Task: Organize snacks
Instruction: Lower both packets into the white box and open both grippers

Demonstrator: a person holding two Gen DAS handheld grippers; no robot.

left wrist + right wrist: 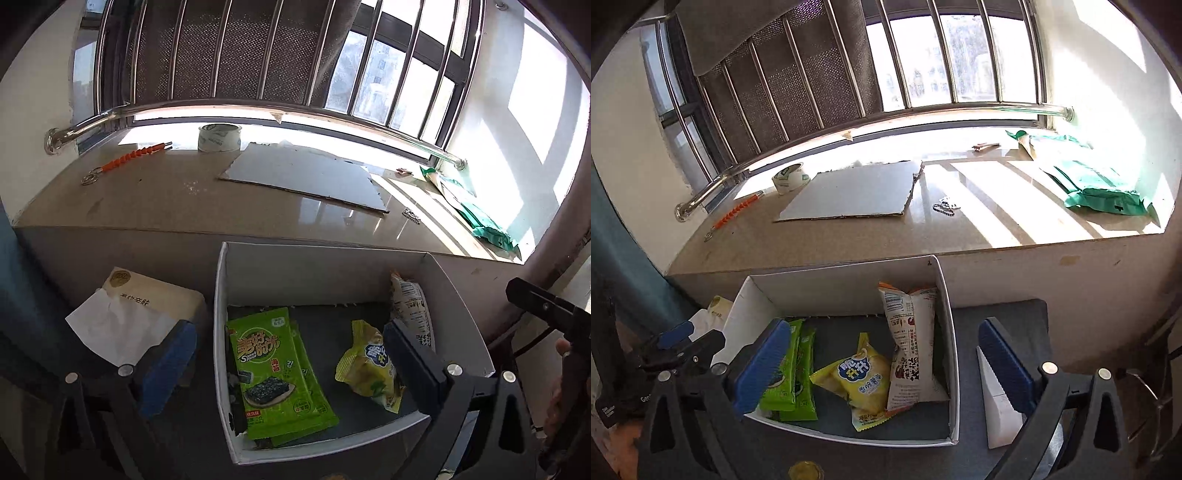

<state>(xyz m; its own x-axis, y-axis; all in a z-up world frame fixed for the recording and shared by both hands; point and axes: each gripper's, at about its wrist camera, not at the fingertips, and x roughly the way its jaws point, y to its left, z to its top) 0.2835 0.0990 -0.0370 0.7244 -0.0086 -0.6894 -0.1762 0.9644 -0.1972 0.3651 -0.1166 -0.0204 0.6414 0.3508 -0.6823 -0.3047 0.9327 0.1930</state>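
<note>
Inside the white box (pixel 945 332) lie green seaweed packets (pixel 277 373), a yellow chip bag (pixel 862 380) and a white pouch (pixel 910 339); both grippers' fingers (pixel 761 365) released.

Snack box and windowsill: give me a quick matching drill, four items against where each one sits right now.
Items:
1. green seaweed packs
2. yellow chip bag
3. white snack bag
4. tape roll

Places:
A. windowsill, beside the cardboard sheet
B. box centre
C. box left side
D. leaning on box right wall

Pairs: 1-C, 2-B, 3-D, 4-A
</note>
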